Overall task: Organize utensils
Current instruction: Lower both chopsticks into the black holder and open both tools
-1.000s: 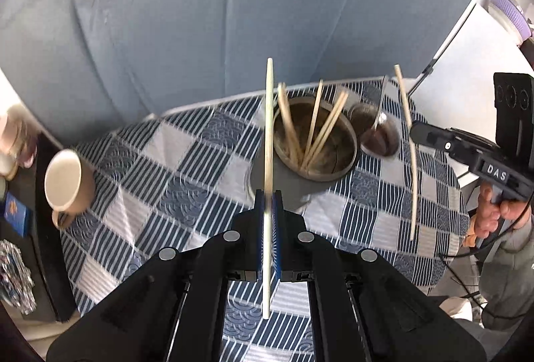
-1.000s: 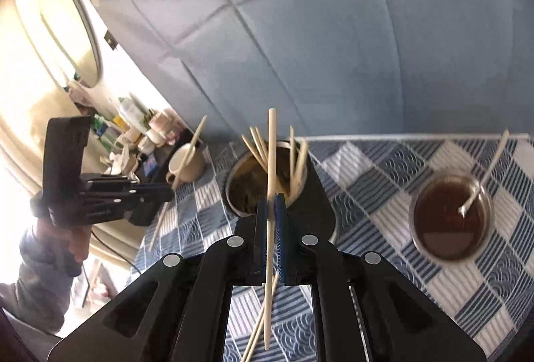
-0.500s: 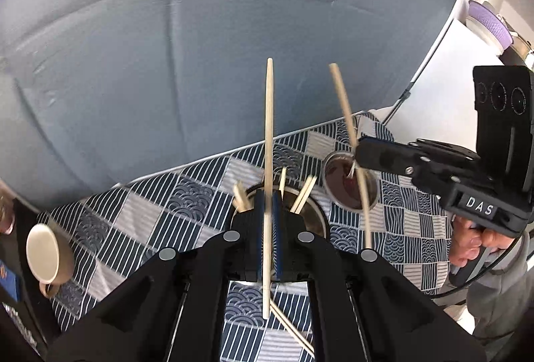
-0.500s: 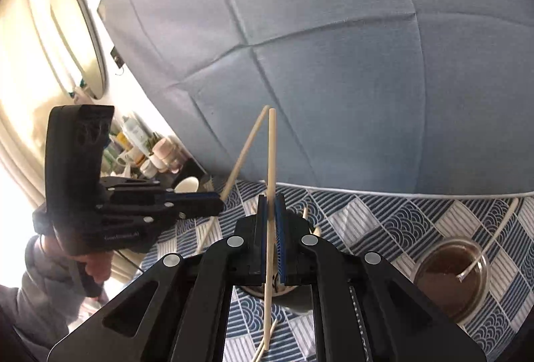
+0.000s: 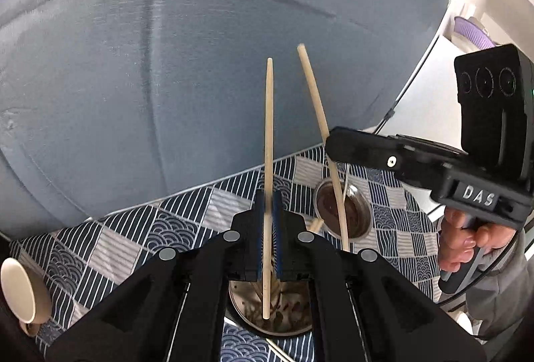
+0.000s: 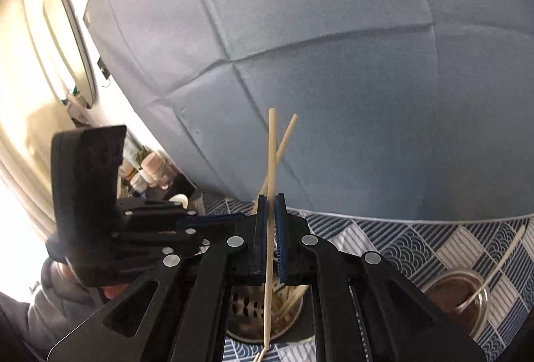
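My left gripper (image 5: 268, 207) is shut on a pale wooden chopstick (image 5: 269, 128) that stands nearly upright. Its lower end hangs over the perforated metal utensil holder (image 5: 240, 305), which has several chopsticks inside. My right gripper (image 6: 272, 207) is shut on a second chopstick (image 6: 272, 145), whose lower end also hangs above the holder (image 6: 245, 312). In the left wrist view the right gripper (image 5: 337, 145) comes in from the right, its chopstick (image 5: 313, 95) leaning left. In the right wrist view the left gripper (image 6: 233, 218) comes in from the left, close to mine.
A small metal bowl (image 5: 358, 215) of brown sauce with a spoon (image 6: 494, 265) stands right of the holder on the blue patterned tablecloth (image 5: 110, 245). A beige cup (image 5: 18, 290) sits at the table's left end. A grey-blue padded wall (image 6: 333, 45) rises behind. Loose chopsticks (image 5: 278, 352) lie near the holder.
Both grippers have moved in over the utensil holder, which now lies under the fingers. The two held chopsticks have come close together, and the views have tilted up toward the wall.
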